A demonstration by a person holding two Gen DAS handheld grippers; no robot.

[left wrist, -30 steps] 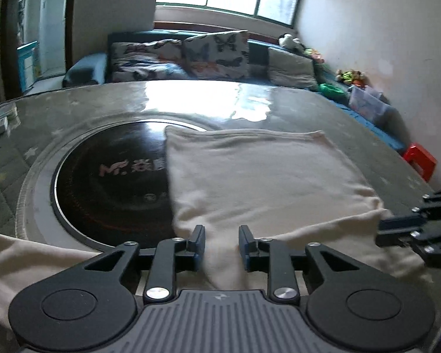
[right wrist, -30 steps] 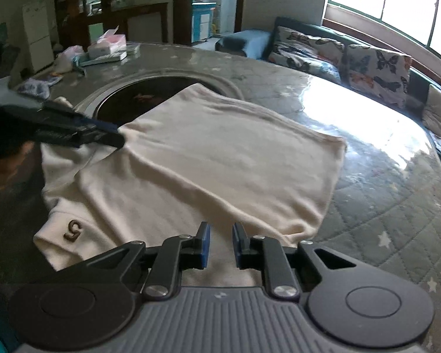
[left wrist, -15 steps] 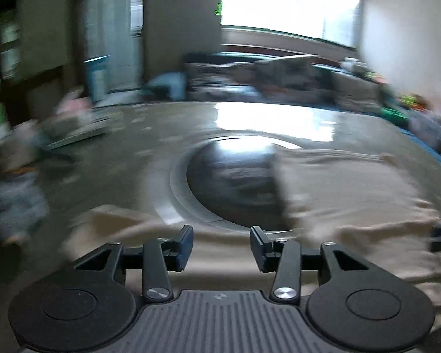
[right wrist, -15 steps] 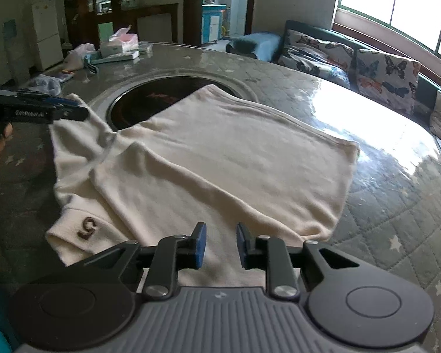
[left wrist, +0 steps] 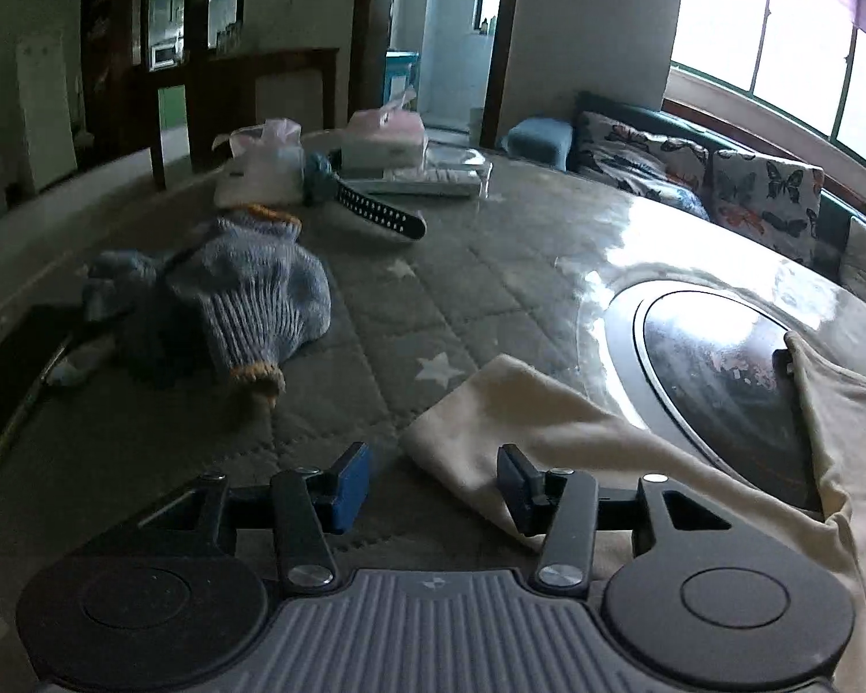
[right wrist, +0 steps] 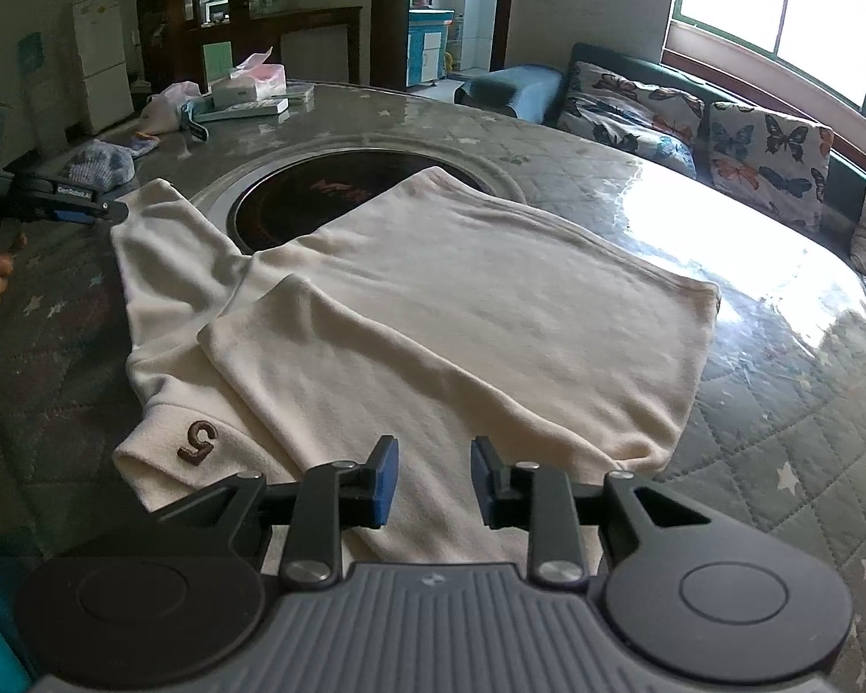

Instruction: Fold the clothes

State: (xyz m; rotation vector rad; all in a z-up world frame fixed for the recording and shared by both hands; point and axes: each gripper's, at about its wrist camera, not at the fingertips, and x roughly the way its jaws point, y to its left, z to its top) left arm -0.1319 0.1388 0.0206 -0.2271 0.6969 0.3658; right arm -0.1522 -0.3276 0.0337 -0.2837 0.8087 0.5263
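Lying flat on quilted counter [right wrist: 779, 433]: cream shirt [right wrist: 462, 300], partly over dark round inset [right wrist: 294, 202]. Left: left claw [left wrist: 430, 482] jaws apart, sleeve end [left wrist: 491, 404] just ahead, nothing gripped. Knitted blue garment [left wrist: 248, 300] further left on counter. Right: right claw [right wrist: 433, 479] hovers over shirt's near edge, jaws opening, fabric beneath, not pinched. Brown "5" [right wrist: 199, 439] on cuff.

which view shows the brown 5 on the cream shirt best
The right wrist view. The brown 5 sits in plain sight on the cream shirt, near its collar end. The left wrist view shows only a sleeve end and an edge of the shirt; the 5 is out of frame.
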